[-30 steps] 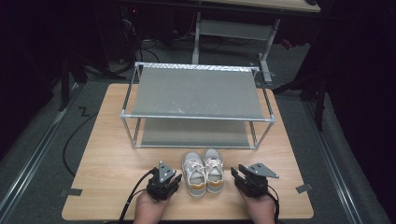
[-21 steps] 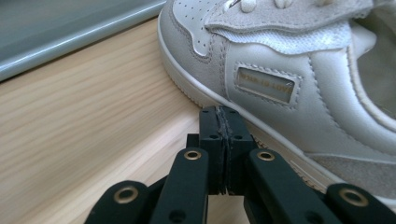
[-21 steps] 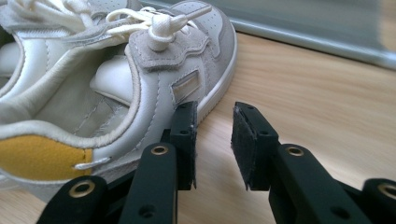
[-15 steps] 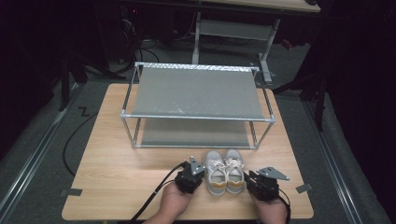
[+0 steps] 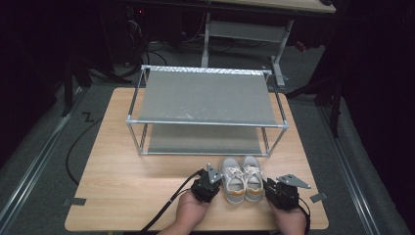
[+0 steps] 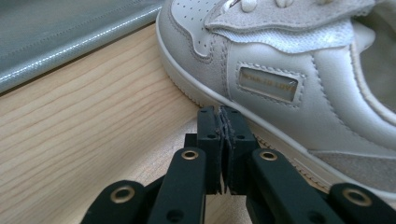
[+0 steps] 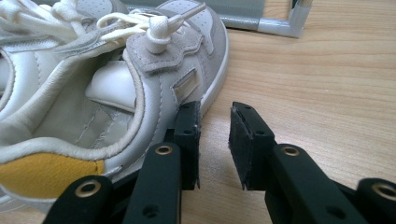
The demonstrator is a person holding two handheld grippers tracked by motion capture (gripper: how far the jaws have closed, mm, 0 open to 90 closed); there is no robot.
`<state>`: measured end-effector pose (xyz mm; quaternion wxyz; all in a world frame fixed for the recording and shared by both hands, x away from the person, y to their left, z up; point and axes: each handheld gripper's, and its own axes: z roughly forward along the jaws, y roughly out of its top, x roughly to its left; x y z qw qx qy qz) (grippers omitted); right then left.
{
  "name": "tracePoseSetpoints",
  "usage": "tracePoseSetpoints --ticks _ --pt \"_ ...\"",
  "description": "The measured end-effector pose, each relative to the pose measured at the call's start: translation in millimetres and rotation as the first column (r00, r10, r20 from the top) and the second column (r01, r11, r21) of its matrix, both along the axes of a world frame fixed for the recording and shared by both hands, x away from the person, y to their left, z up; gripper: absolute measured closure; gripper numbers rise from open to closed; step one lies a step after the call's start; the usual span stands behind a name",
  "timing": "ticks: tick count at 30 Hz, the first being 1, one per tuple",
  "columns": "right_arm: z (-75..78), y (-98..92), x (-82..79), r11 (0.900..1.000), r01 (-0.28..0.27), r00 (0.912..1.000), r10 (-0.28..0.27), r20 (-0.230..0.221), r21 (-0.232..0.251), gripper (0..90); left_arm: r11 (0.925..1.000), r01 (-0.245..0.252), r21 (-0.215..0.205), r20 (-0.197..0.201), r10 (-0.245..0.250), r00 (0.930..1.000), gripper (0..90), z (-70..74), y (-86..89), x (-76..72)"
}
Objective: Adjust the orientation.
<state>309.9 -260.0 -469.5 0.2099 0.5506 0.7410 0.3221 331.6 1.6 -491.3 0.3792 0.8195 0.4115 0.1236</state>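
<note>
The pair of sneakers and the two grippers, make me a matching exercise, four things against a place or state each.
Things:
1. left gripper
2. right gripper
3. sneakers
4. shelf rack

States or places:
A. stands at the back of the table, nothing on its shelves
B. fingers pressed together, nothing between them
C. fingers apart, beside the shoe's outer side
D. side by side between the two grippers

Pairs: 1-B, 2-C, 3-D, 4-A

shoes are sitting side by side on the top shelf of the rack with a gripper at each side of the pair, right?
Not quite. The shoes stand on the wooden table in front of the rack, not on its top shelf, as the high view shows. The left gripper and right gripper do flank the pair.
</note>
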Motion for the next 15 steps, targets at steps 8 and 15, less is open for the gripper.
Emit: tracePoseSetpoints --ticks 8,15 --pt "-0.9 5.8 0.1 1.000 -0.016 0.9999 0.016 -0.001 0.013 82.7 0.9999 -0.015 0.001 -0.001 0.015 0.9999 87.5 -0.4 3.1 3.7" --pt "0.0 3.4 2.1 1.000 -0.021 0.9998 0.021 -0.007 0.007 74.4 0.9991 -0.034 -0.024 0.003 0.034 0.9994 80.9 -1.3 7.8 3.2"
